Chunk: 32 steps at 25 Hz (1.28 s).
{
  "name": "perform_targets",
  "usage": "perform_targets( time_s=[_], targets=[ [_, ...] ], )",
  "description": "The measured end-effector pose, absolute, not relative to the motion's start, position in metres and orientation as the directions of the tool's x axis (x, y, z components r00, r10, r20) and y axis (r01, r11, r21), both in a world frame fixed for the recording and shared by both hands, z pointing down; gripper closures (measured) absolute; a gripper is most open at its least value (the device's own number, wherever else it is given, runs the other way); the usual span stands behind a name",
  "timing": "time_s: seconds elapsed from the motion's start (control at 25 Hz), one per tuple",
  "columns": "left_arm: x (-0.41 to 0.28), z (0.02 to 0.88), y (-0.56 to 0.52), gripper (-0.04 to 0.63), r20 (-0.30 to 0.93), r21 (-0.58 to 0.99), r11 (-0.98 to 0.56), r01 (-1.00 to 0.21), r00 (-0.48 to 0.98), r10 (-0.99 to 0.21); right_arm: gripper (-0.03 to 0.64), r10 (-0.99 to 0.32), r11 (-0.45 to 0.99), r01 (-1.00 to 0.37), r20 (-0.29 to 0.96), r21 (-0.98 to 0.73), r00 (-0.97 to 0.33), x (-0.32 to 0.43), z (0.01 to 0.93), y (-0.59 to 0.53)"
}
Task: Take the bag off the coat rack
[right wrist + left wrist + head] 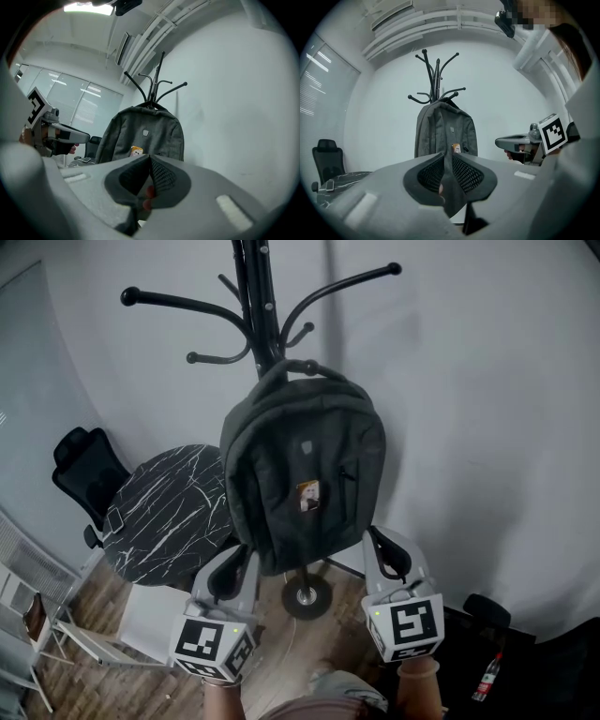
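A dark grey backpack (pixel 300 465) hangs by its top loop on the black coat rack (pixel 258 296), against a white wall. It also shows ahead in the left gripper view as the backpack (pixel 445 131) on the rack (pixel 437 79), and in the right gripper view as the backpack (pixel 140 131). My left gripper (pixel 246 561) is just below the bag's lower left corner, apart from it, its jaws a narrow slit apart (pixel 447 157) with nothing between them. My right gripper (pixel 377 542) is by the lower right corner, shut and empty (pixel 149 159).
A round black marble table (pixel 169 512) stands left of the rack, with a black office chair (pixel 80 470) behind it and a white chair (pixel 94 638) nearer me. The rack's round base (pixel 307 596) sits on the wood floor. A bottle (pixel 487 676) stands at lower right.
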<state>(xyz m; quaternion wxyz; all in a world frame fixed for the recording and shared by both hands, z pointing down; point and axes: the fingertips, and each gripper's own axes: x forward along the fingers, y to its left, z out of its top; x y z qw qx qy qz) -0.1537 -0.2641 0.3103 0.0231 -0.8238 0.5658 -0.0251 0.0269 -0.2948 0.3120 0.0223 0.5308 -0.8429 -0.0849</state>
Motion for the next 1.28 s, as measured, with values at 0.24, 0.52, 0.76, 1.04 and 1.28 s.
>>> perform_targets(
  time_s=[0.24,0.52,0.76,1.04,1.28],
  targets=[
    [-0.168,0.313,-0.28,0.524,0.021,-0.057,-0.31,-0.949,0.309,-0.951,0.572,-0.896,0.43,-0.886,-0.036,0.175,-0.442,0.033,0.315,-0.319],
    [-0.178,0.318,-0.301,0.478,0.046,-0.042,-0.263,-0.964,0.261,-0.964,0.551,-0.904,0.414,-0.893,-0.035,0.177,-0.426,0.045,0.315,-0.352],
    [-0.189,0.324,-0.315,0.443,0.066,-0.027,-0.229,-0.973,0.227,-0.972,0.529,-0.905,0.416,-0.892,-0.013,0.178,-0.424,0.047,0.322,-0.375],
    [-0.193,0.332,-0.329,0.41,0.098,-0.016,-0.241,-0.97,0.239,-0.966,0.497,-0.914,0.402,-0.899,0.017,0.175,-0.406,0.048,0.335,-0.396],
    [-0.191,0.345,-0.343,0.397,0.122,-0.007,-0.258,-0.966,0.255,-0.959,0.478,-0.921,0.389,-0.905,0.043,0.171,-0.388,0.052,0.351,-0.414]
  ],
)
